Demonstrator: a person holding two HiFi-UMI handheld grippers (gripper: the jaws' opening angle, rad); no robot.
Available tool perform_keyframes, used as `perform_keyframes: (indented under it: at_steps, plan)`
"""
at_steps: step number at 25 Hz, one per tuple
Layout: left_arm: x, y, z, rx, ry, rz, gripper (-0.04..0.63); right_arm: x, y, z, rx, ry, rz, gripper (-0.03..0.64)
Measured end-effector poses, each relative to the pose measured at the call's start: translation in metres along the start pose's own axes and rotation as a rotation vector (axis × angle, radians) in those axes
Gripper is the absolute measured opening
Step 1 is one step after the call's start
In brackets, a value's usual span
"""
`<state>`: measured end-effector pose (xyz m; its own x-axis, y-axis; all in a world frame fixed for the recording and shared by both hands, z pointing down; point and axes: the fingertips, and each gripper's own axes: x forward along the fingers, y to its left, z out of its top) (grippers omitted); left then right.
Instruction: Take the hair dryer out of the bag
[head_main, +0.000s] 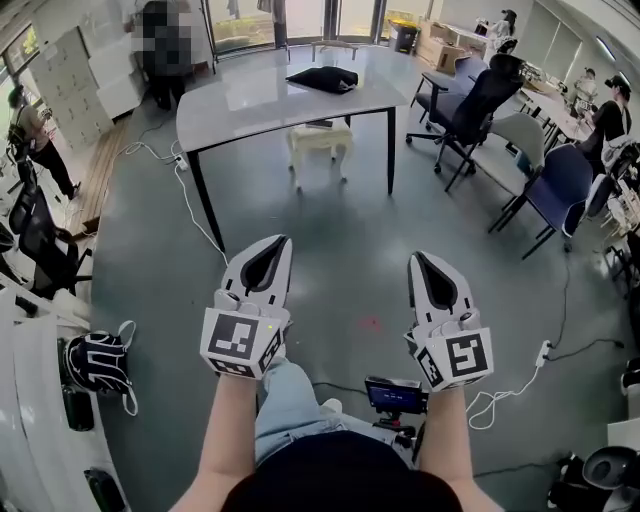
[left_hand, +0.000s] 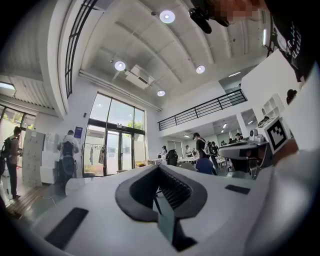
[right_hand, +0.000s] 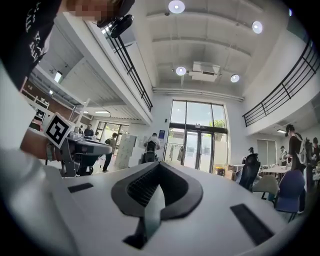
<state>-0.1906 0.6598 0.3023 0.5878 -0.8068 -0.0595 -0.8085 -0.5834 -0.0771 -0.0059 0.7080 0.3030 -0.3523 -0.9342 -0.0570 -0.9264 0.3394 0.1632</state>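
Observation:
A black bag (head_main: 322, 79) lies on a grey table (head_main: 240, 105) far ahead across the room. No hair dryer shows in any view. In the head view my left gripper (head_main: 274, 243) and right gripper (head_main: 418, 258) are held out level over the floor, side by side and well short of the table. Both are shut, with nothing between their jaws. The left gripper view shows its jaws (left_hand: 159, 167) closed against the room's ceiling and glass doors. The right gripper view shows the same for its own jaws (right_hand: 159, 165).
A white stool (head_main: 320, 143) stands under the table. Dark office chairs (head_main: 470, 100) crowd the right side, and a white cable (head_main: 190, 200) runs across the floor from the table. A black backpack (head_main: 95, 362) sits at the near left. Several people stand around the room's edges.

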Motion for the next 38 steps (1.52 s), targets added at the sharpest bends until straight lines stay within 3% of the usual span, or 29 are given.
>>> perform_keyframes:
  at_steps: [9, 15, 23, 29, 38]
  plan:
    - [0.06, 0.034, -0.017, -0.029, -0.003, 0.008, 0.012, 0.054, -0.028, -0.022, -0.007, 0.037, -0.013, 0.023]
    - [0.128, 0.095, -0.03, -0.042, -0.008, -0.001, 0.012, 0.135, -0.045, -0.037, 0.004, 0.048, -0.023, 0.023]
    - [0.246, 0.165, -0.038, -0.027, 0.007, -0.097, 0.012, 0.263, -0.085, -0.036, -0.009, 0.023, -0.083, 0.023]
    - [0.3, 0.194, -0.054, -0.041, 0.034, -0.139, 0.012, 0.321, -0.104, -0.046, -0.019, 0.045, -0.088, 0.023]
    - [0.362, 0.235, -0.073, -0.056, 0.04, -0.113, 0.012, 0.389, -0.14, -0.072, -0.027, 0.08, -0.062, 0.023]
